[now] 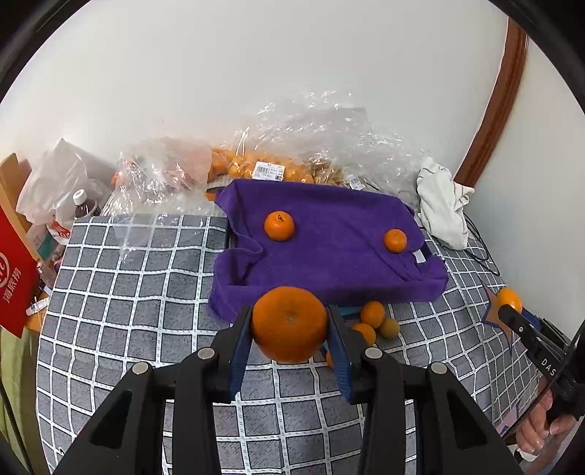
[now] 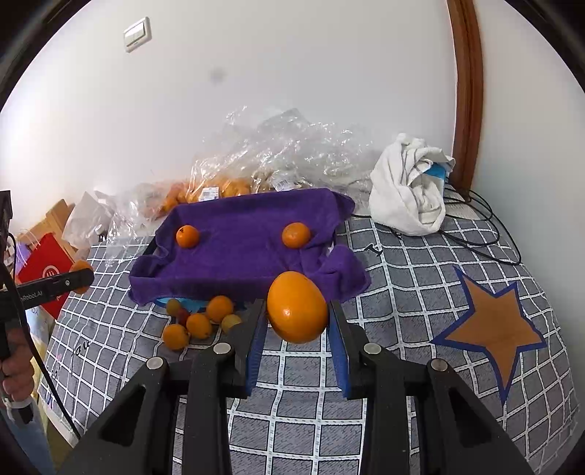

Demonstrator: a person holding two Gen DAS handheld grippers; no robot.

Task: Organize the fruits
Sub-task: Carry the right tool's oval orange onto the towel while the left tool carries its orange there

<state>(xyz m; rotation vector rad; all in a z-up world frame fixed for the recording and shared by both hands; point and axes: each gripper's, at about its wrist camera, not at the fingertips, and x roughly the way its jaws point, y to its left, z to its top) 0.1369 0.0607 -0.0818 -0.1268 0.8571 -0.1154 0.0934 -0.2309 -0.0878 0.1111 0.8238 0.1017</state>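
1. Left hand-held gripper (image 1: pixel 290 325) grasps a round wrinkled orange mandarin (image 1: pixel 289 323)
2. Right hand-held gripper (image 2: pixel 297 316) grasps a smooth oval orange fruit (image 2: pixel 297 307)
3. At 12 o'clock, two small mandarins (image 2: pixel 187 236) lie on the purple towel-lined tray (image 2: pixel 237 263)

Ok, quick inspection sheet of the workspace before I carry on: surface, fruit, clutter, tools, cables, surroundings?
Surface: grey checked cover with a star patch.
Job's things: purple towel-lined tray holding two oranges; loose fruit pile in front of it.
Clutter: plastic bags of fruit, white cloth, red bag, bottle.
Grippers: left tool shut on a mandarin; right tool around a smooth orange, contact unclear.
Cables: black leads by the cloth.
Surroundings: white wall, light switch, wooden door frame.
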